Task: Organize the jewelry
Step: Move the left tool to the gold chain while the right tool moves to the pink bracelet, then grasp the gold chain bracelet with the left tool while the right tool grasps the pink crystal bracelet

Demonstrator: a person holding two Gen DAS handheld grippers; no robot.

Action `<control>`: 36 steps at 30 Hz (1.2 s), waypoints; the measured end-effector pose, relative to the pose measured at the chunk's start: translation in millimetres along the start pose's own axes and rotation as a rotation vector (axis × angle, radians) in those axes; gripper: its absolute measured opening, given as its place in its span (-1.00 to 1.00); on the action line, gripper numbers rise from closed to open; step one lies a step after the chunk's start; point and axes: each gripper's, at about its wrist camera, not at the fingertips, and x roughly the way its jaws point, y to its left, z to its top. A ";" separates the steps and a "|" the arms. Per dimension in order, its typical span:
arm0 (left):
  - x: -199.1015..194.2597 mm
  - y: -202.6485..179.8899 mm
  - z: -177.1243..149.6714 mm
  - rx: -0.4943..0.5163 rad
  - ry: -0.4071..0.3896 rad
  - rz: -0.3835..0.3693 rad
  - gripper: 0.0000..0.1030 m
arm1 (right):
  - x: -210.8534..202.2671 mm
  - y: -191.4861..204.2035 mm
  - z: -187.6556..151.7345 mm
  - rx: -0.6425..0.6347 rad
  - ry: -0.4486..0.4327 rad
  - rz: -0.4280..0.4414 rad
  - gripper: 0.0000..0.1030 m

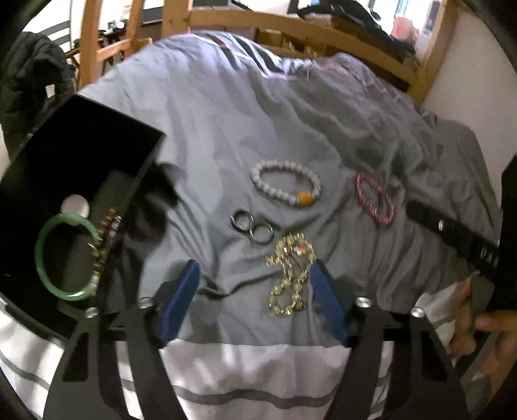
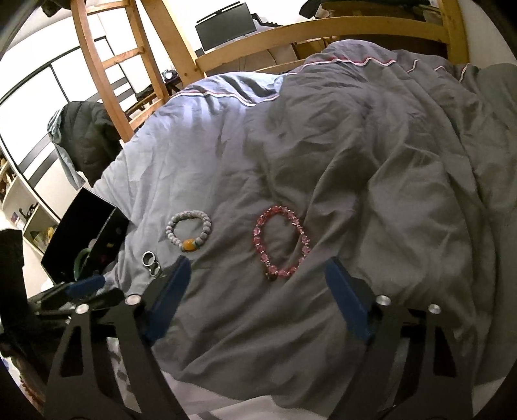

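Jewelry lies on a grey duvet (image 1: 210,129). My left gripper (image 1: 255,271) hangs open over a yellow bead bracelet (image 1: 290,278), which sits between the blue fingers, close to the right one; the pads do not press it. Beyond it lie two dark rings (image 1: 253,227), a white bead bracelet with an orange bead (image 1: 284,187) and a pink bead bracelet (image 1: 374,198). A black box (image 1: 80,155) at left holds a green bangle (image 1: 64,258). My right gripper (image 2: 255,269) is open just in front of the pink bead bracelet (image 2: 281,247), nothing between its pads.
A wooden bed frame (image 2: 323,29) and ladder (image 2: 106,64) stand behind the duvet. A dark jacket (image 2: 87,135) hangs at left. A person's hand (image 1: 478,316) holds the right gripper's handle at the left wrist view's right edge. A striped white sheet (image 1: 252,371) lies nearest me.
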 end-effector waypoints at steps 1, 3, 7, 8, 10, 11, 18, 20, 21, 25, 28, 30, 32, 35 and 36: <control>4.5 -2.3 -1.7 0.009 0.011 0.001 0.19 | 3.0 -0.6 -0.3 -0.003 0.007 0.002 0.54; 11.2 -4.9 -3.8 0.021 0.025 -0.005 0.16 | 7.2 -1.3 -0.9 -0.010 0.012 -0.002 0.49; 28.9 -3.9 -5.7 0.021 0.063 -0.006 -0.08 | 19.9 -4.8 -1.1 -0.009 0.030 -0.017 0.31; 32.3 -2.2 -6.0 0.016 0.069 -0.004 -0.11 | 23.4 -6.0 -1.2 -0.005 0.038 -0.024 0.25; 35.9 -0.4 -7.3 0.009 0.075 -0.006 -0.13 | 31.5 -10.4 -2.2 0.012 0.054 -0.038 0.13; 36.1 -0.5 -7.9 0.013 0.075 -0.004 -0.13 | 33.4 -11.4 -2.9 0.016 0.056 -0.042 0.07; 34.3 -7.2 -9.1 0.055 0.073 0.017 -0.55 | 42.1 -14.1 -7.8 0.015 0.065 -0.096 -0.43; 34.4 -7.5 -7.0 0.052 0.071 0.017 -0.77 | 39.2 -16.5 -8.4 0.024 0.050 -0.092 -0.55; 32.5 -6.4 -6.4 0.047 0.068 0.011 -0.79 | 37.8 -17.2 -8.5 0.027 0.045 -0.091 -0.58; 24.7 -5.6 -5.4 0.047 0.055 -0.003 -0.83 | 26.5 -17.5 -8.0 0.035 0.002 -0.076 -0.86; 16.2 -6.8 -4.0 0.050 0.037 -0.015 -0.84 | 19.5 -15.2 -5.7 0.033 -0.021 -0.061 -0.88; 11.1 -8.1 -2.8 0.052 0.024 -0.019 -0.84 | 15.2 -13.1 -4.3 0.025 -0.036 -0.053 -0.88; 6.4 -8.1 -1.7 0.052 0.013 -0.024 -0.84 | 11.9 -11.4 -4.4 0.015 -0.047 -0.044 -0.88; 2.4 -7.8 0.3 0.045 0.006 -0.027 -0.84 | 9.1 -6.8 -2.4 -0.003 -0.060 -0.030 -0.91; 1.3 -8.0 1.1 0.045 0.005 -0.026 -0.84 | 8.2 -5.1 -1.5 -0.009 -0.063 -0.029 -0.91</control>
